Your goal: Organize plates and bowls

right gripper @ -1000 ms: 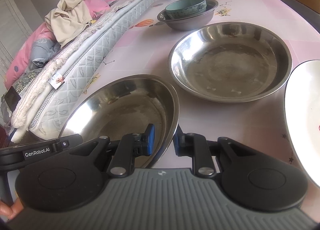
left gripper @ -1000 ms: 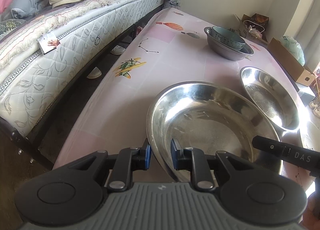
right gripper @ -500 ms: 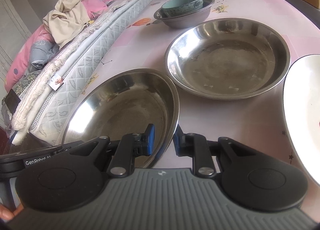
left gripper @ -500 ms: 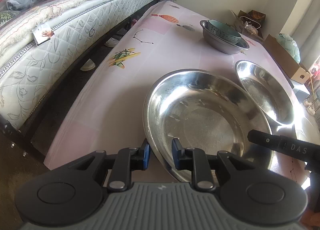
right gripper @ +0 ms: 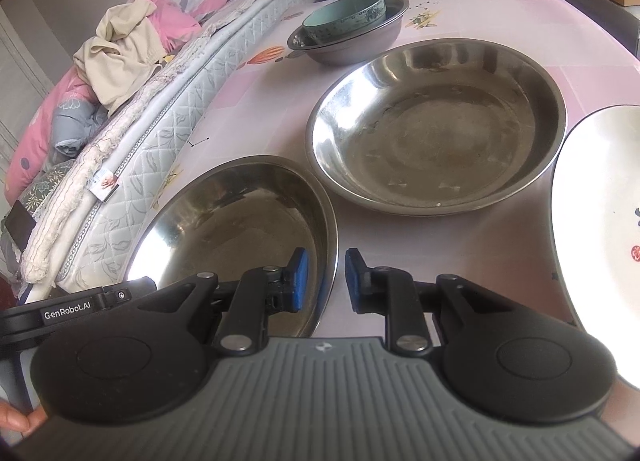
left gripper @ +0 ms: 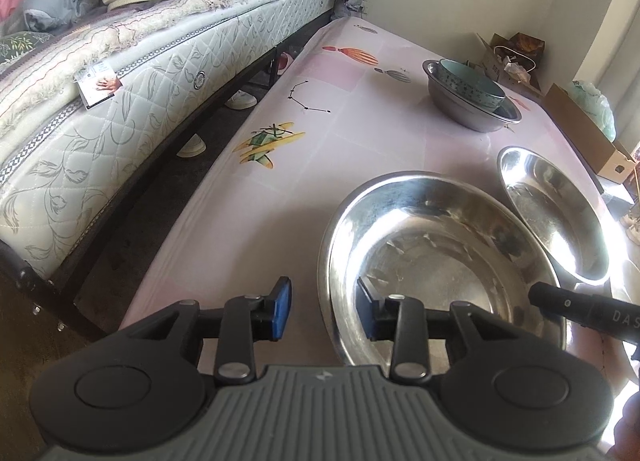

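A steel basin (left gripper: 436,257) lies on the pink table in front of both grippers; it also shows in the right wrist view (right gripper: 236,229). My left gripper (left gripper: 322,311) is open, its jaws standing either side of the basin's near-left rim. My right gripper (right gripper: 325,281) is open a little, its jaws astride the basin's right rim without pinching it. A second steel basin (right gripper: 436,125) lies beyond, also seen in the left wrist view (left gripper: 556,213). A teal bowl (right gripper: 344,15) sits inside a grey metal bowl (right gripper: 352,41) at the far end.
A white plate (right gripper: 596,221) lies at the right edge of the right wrist view. A mattress (left gripper: 120,93) with heaped clothes runs along the table's left side, with a dark floor gap between. Cardboard boxes (left gripper: 584,133) stand past the table's far right.
Both grippers have opened: they were shut on the near basin's rim and have let go. The left jaws now stand wide apart; the right ones opened slightly.
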Motion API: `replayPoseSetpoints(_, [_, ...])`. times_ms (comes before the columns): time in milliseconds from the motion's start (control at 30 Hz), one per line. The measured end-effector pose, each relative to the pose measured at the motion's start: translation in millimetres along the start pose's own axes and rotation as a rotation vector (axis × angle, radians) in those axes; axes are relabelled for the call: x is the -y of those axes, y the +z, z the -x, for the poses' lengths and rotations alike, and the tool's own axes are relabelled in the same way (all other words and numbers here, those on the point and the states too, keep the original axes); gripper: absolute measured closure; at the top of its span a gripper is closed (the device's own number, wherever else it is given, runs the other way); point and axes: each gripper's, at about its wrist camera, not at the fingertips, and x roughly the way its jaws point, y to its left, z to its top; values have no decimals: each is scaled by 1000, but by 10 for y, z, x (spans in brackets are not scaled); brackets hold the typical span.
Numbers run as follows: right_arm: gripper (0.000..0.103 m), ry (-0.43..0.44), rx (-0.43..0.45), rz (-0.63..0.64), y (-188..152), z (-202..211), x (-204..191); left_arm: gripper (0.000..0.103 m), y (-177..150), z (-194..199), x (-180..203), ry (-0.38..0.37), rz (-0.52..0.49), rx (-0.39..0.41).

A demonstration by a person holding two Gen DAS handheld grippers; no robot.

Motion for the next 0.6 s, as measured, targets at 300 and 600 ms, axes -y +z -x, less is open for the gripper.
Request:
replayPoseSetpoints(300, [83,3,7,-6,61,-126,-2,67,122,-171,13,-8,11,-3])
replayPoseSetpoints(600, [82,3,11,13,47,-210,-57,79,118,-192,94,3,-5,0])
